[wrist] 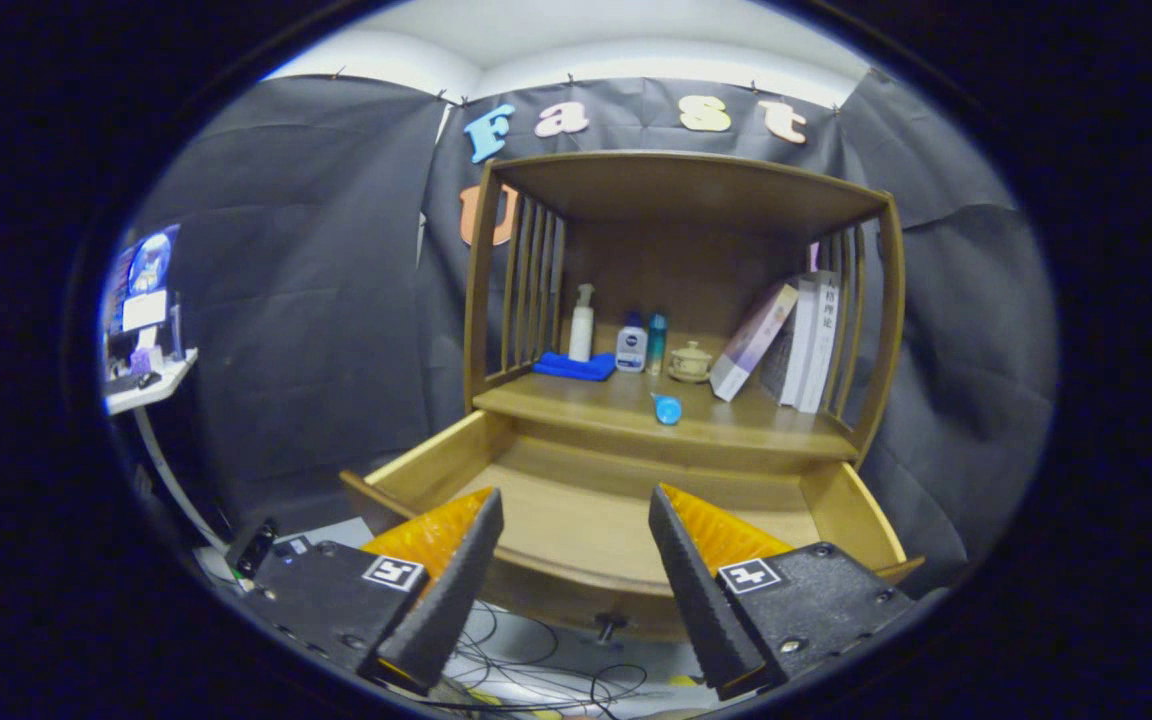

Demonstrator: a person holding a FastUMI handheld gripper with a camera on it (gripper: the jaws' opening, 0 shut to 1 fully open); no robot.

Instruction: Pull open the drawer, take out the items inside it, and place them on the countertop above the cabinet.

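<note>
- The gripper [576, 515] hangs in front of the cabinet [681, 300], aimed slightly down at the pulled-out drawer [591, 520]; its fingers stand wide apart with nothing between them, the tips over the drawer's front part.
- The drawer is open, and the part of its wooden floor that shows between and beyond the fingers is bare; the front corners are hidden behind the fingers. Its small knob [609, 628] shows below the front edge.
- On the countertop [736, 425] above the drawer, near its front edge, lies one small blue item [667, 408], apart from the things at the back.
- Along the back of the countertop, counted from the left side: one folded blue cloth [574, 367], one white pump bottle [582, 323] standing on or just behind the cloth, one squat white and blue bottle [631, 346], one slim teal bottle [656, 342], one small lidded pot [690, 362].
- Further right stand books: one leaning book [754, 340] tilted toward the others, and about three upright books [808, 340] against the slatted side.
- The cabinet is wooden, with slatted sides and a roof board over the shelf.
- Black cloth makes the booth's wall behind it. Off to the left side a white desk [151, 385] carries a lit screen [141, 290]; loose cables [536, 670] lie on the pale floor below the drawer.
</note>
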